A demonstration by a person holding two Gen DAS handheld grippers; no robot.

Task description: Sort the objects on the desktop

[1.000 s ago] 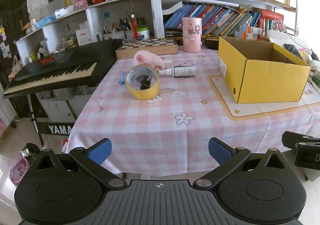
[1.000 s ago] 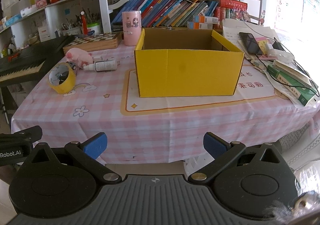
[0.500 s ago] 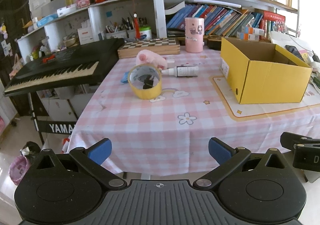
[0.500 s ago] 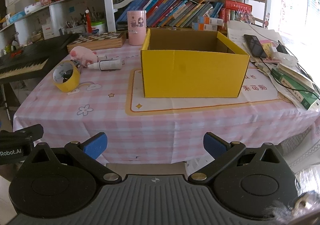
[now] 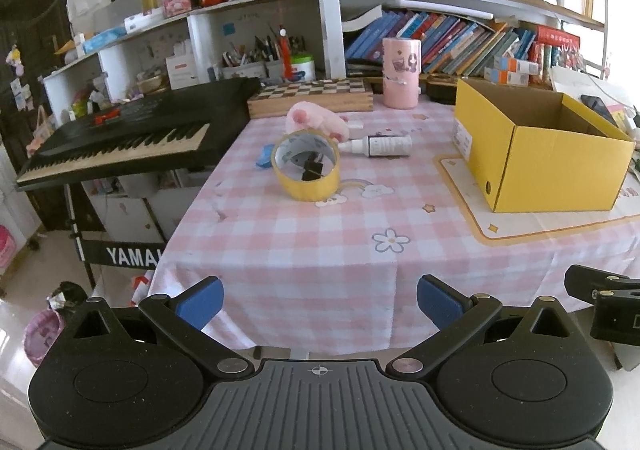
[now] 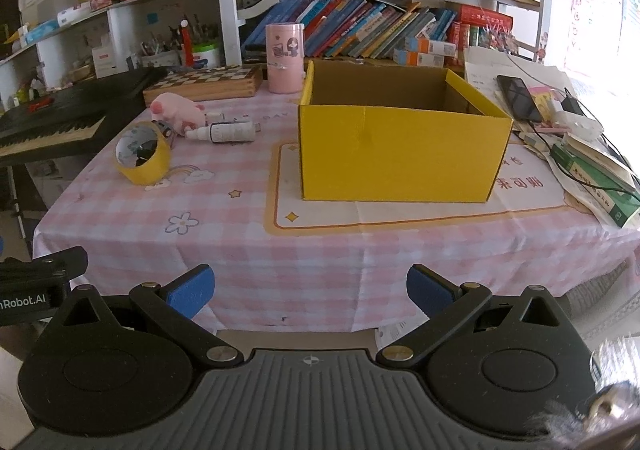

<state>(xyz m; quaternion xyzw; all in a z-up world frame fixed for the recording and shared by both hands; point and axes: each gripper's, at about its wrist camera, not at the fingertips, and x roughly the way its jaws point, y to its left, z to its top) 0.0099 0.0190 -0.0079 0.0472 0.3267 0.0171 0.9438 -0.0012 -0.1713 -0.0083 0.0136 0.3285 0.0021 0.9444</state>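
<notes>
Both the left gripper [image 5: 318, 296] and right gripper [image 6: 308, 286] are hovering short of the counter [image 6: 320, 250], jaws apart and holding nothing. Left of the yellow box [image 6: 400, 154], the tape roll [image 6: 142, 156], white bottle [image 6: 228, 132] and pink plush [image 6: 176, 110] are lying together.

Yellow tape roll [image 5: 307, 165] on edge, pink plush pig [image 5: 316, 123] behind, white bottle [image 5: 380, 145] lying flat, open yellow box [image 6: 400, 142] at right
</notes>
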